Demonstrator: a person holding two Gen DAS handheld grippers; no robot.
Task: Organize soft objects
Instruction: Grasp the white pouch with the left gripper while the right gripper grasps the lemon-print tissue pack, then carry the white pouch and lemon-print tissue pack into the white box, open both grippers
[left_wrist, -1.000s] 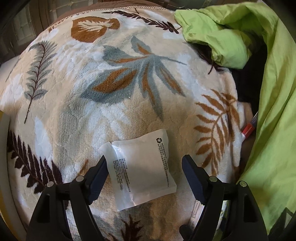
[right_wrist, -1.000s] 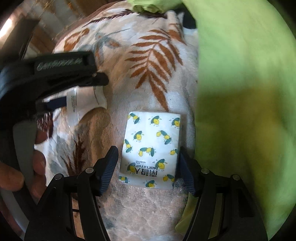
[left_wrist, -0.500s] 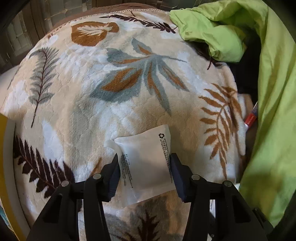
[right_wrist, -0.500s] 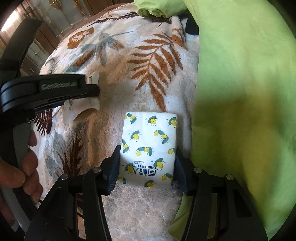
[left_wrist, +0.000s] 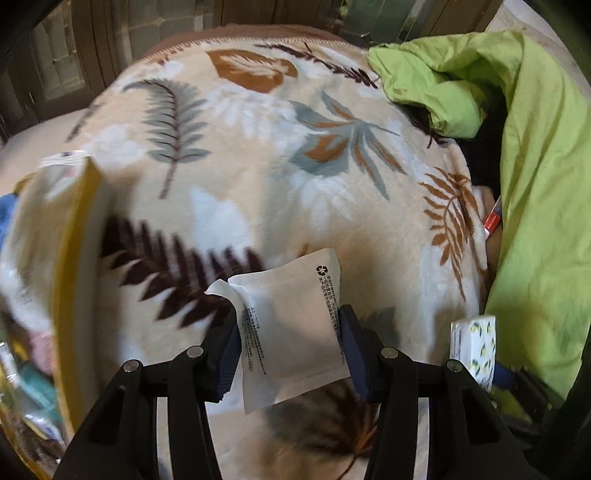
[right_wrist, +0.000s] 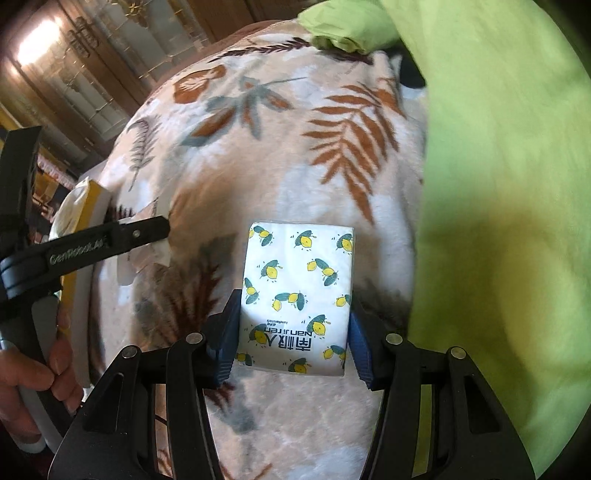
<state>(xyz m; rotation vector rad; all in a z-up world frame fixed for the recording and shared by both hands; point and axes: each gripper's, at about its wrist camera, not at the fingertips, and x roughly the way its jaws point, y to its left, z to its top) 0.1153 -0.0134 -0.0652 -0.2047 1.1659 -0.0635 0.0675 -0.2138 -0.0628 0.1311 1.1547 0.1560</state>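
My left gripper (left_wrist: 290, 338) is shut on a plain white soft pouch (left_wrist: 291, 325) with small black print, lifted off the leaf-patterned blanket (left_wrist: 258, 166). My right gripper (right_wrist: 293, 330) is shut on a white tissue pack (right_wrist: 297, 291) printed with yellow lemons, raised slightly above the same blanket (right_wrist: 280, 147). The lemon pack (left_wrist: 474, 350) also shows at the right edge of the left wrist view. In the right wrist view the left gripper (right_wrist: 110, 240) reaches in from the left, held by a hand (right_wrist: 33, 373), with the white pouch (right_wrist: 147, 254) partly hidden behind it.
A yellow-rimmed container (left_wrist: 74, 258) holding mixed items sits at the left edge of the blanket. A crumpled lime-green sheet (left_wrist: 535, 184) fills the right side. A red-tipped object (left_wrist: 493, 219) lies in the gap between blanket and sheet. Dark wooden furniture stands behind.
Both grippers closed on their packs and lifted them. The left one carried the white pouch leftward, bringing the yellow-rimmed container into view.
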